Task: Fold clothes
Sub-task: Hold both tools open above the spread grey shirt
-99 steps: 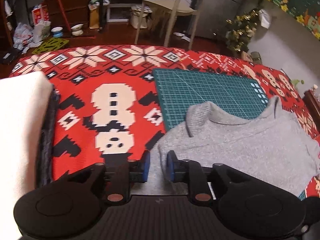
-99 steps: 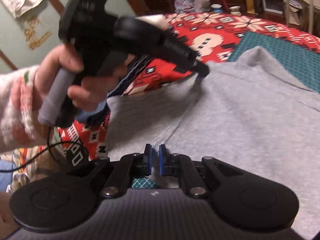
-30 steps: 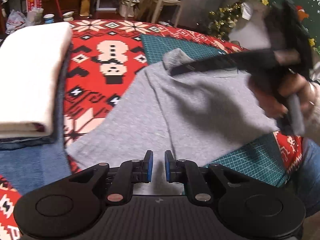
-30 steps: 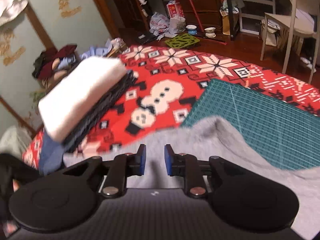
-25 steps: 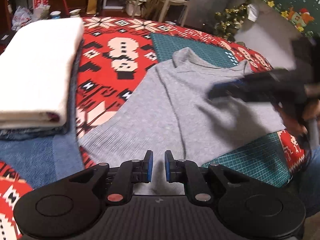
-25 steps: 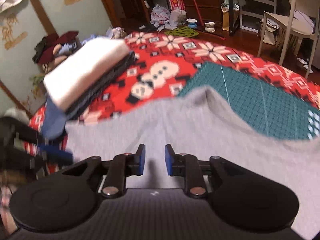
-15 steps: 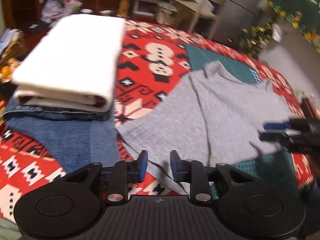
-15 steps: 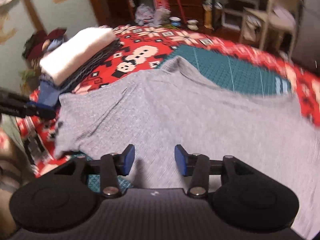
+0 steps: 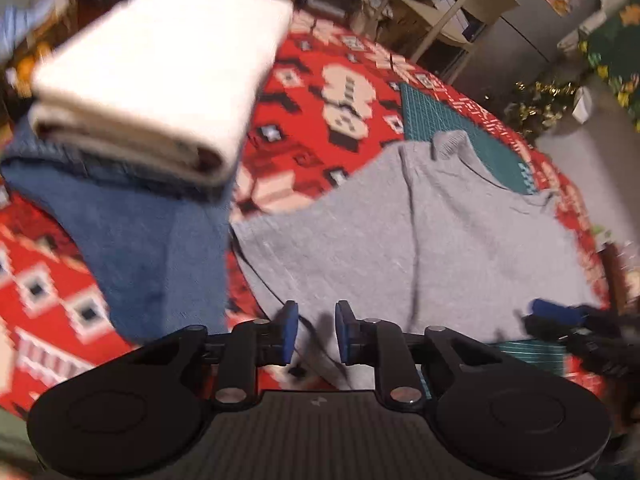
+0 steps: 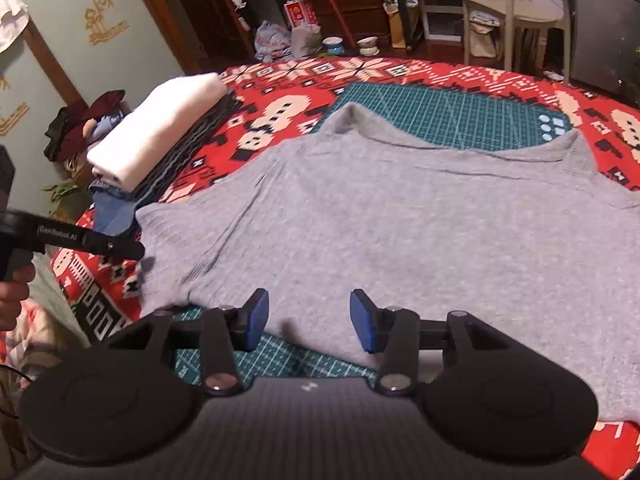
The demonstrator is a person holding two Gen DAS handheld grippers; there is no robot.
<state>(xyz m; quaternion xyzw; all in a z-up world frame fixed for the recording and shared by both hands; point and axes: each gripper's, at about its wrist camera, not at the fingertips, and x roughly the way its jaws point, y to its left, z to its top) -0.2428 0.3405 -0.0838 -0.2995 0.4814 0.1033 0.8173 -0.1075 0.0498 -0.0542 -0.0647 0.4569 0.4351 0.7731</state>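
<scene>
Far left: folded white cloth [image 10: 156, 128] stacked on jeans [image 9: 132, 240]. Left gripper [image 9: 313, 332], jaws narrow and just closing, nothing pinched, at the grey sweater's [image 10: 400, 232] near-left hem. Sweater lies flat over green mat [image 10: 444, 120] and red blanket [image 10: 280, 80]. Right gripper [image 10: 308, 320] stands wide over near hem. Chair [image 10: 516, 12] far right.

legible marking: one brand stamp only.
"genrobot.ai", white lettering on the black arm of the left gripper [image 10: 120, 246], seen at the left edge of the right wrist view. the red carton [image 10: 298, 11] on the far floor probably carries print, too small to read. nothing else is legible.
</scene>
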